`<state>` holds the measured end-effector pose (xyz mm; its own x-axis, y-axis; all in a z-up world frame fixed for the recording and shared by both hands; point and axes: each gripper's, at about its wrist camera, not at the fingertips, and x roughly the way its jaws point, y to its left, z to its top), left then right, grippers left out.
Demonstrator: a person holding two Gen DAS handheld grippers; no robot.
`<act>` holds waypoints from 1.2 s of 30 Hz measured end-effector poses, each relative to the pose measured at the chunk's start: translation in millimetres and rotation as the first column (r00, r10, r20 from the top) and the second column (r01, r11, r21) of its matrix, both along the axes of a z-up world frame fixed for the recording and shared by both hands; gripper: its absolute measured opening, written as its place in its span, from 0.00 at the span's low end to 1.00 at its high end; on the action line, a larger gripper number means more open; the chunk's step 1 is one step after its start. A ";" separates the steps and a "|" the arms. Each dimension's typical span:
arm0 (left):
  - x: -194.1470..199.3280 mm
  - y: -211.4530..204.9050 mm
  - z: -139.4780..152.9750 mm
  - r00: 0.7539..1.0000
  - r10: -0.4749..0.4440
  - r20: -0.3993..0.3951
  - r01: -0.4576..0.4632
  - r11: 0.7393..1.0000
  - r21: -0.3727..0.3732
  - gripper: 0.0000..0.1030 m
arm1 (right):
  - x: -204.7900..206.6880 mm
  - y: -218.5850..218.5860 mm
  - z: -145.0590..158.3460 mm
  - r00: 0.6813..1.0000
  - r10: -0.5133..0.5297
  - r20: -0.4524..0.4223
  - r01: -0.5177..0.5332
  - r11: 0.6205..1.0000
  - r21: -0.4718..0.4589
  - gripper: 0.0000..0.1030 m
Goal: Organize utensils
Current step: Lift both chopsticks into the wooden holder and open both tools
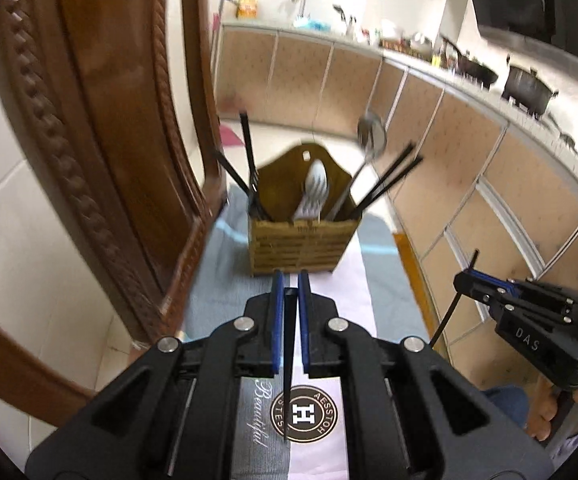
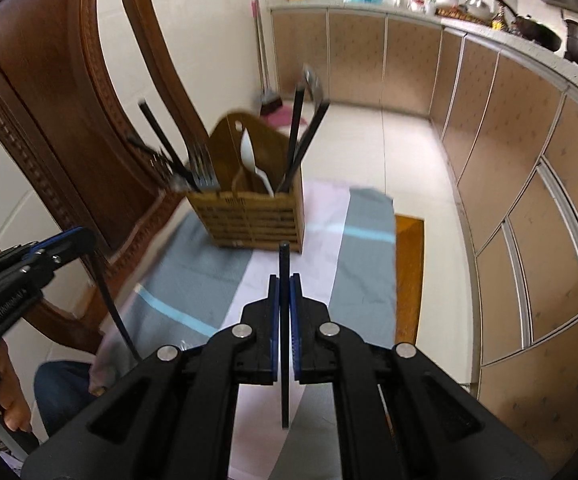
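A slatted wooden utensil holder [image 1: 303, 246] stands on the cloth-covered table ahead of both grippers; it also shows in the right wrist view [image 2: 251, 222]. It holds black chopsticks [image 1: 387, 182], forks [image 2: 201, 170], a white spoon [image 1: 316, 184] and a metal spoon [image 1: 371, 132]. My left gripper [image 1: 290, 280] is shut on a black chopstick [image 1: 288, 364] that hangs down between its pads. My right gripper [image 2: 284, 280] is shut on another black chopstick [image 2: 284, 336], held upright; it also shows in the left wrist view [image 1: 471, 282].
A striped grey, pink and blue cloth [image 2: 193, 276] covers the table. A carved wooden chair [image 1: 101, 128] stands close on the left. Kitchen cabinets [image 2: 509, 184] and a counter with black pots [image 1: 527, 88] run along the right. Tiled floor lies beyond the table.
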<state>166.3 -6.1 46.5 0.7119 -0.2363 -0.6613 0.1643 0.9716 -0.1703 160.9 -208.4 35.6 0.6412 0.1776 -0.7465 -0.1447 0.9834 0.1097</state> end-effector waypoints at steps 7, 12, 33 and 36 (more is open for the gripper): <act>-12.8 13.5 20.5 0.997 0.048 0.065 -0.048 0.999 -0.010 0.07 | -15.9 -5.2 19.3 0.995 -0.029 0.098 0.030 0.999 -0.014 0.05; -12.3 12.4 13.1 0.998 0.045 0.038 -0.045 0.999 -0.005 0.07 | -18.2 -3.1 20.3 0.992 -0.032 0.122 0.037 0.999 -0.040 0.05; -28.6 4.1 67.0 0.982 0.016 0.187 -0.020 1.000 0.022 0.07 | -31.5 -2.4 57.2 0.968 -0.040 0.248 0.039 0.999 0.010 0.05; -30.0 5.2 96.3 0.967 0.022 0.254 -0.027 1.000 0.014 0.07 | -36.7 1.4 82.3 0.946 -0.043 0.322 0.047 0.999 -0.004 0.05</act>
<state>136.3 -0.9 142.8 0.8622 -0.2069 -0.4624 0.1761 0.9783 -0.1095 124.3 -207.0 118.0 0.8550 0.1357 -0.5005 -0.1259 0.9906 0.0534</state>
